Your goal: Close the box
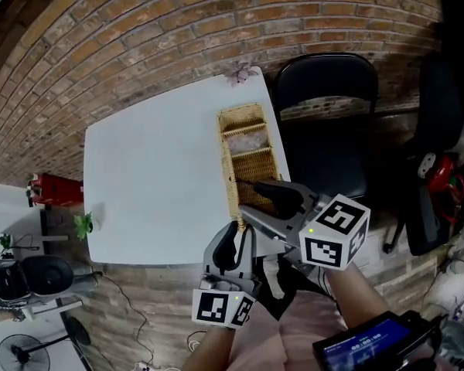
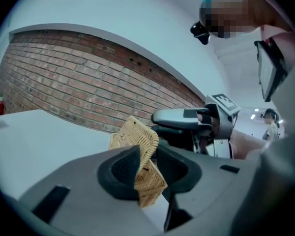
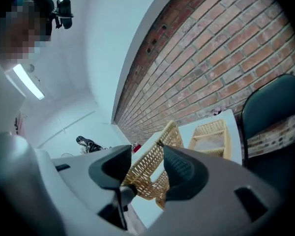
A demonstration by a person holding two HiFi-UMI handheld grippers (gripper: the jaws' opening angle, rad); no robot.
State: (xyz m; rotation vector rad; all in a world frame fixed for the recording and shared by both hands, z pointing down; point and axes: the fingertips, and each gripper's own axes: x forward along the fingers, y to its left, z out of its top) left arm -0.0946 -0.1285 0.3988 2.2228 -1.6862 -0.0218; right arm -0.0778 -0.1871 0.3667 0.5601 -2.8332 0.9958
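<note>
A wicker box (image 1: pixel 246 139) lies along the right edge of the white table (image 1: pixel 155 176), its far half open at the top. Its woven lid (image 1: pixel 243 182) is raised at the near end. My left gripper (image 1: pixel 233 238) is at the lid's near edge. In the left gripper view the lid (image 2: pixel 140 154) fills the gap between the pads of the left gripper (image 2: pixel 147 168), which press on it. My right gripper (image 1: pixel 257 188) reaches in from the right. There the lid (image 3: pixel 150 166) stands between the wide jaws of the right gripper (image 3: pixel 143 170), with a gap showing. The box base (image 3: pixel 210 137) lies beyond.
A black chair (image 1: pixel 325 130) stands close against the table's right side. A small pink object (image 1: pixel 240 73) sits at the far table corner. A little plant (image 1: pixel 83 224) and a red object (image 1: pixel 50 188) are off the table's left edge. Brick floor surrounds the table.
</note>
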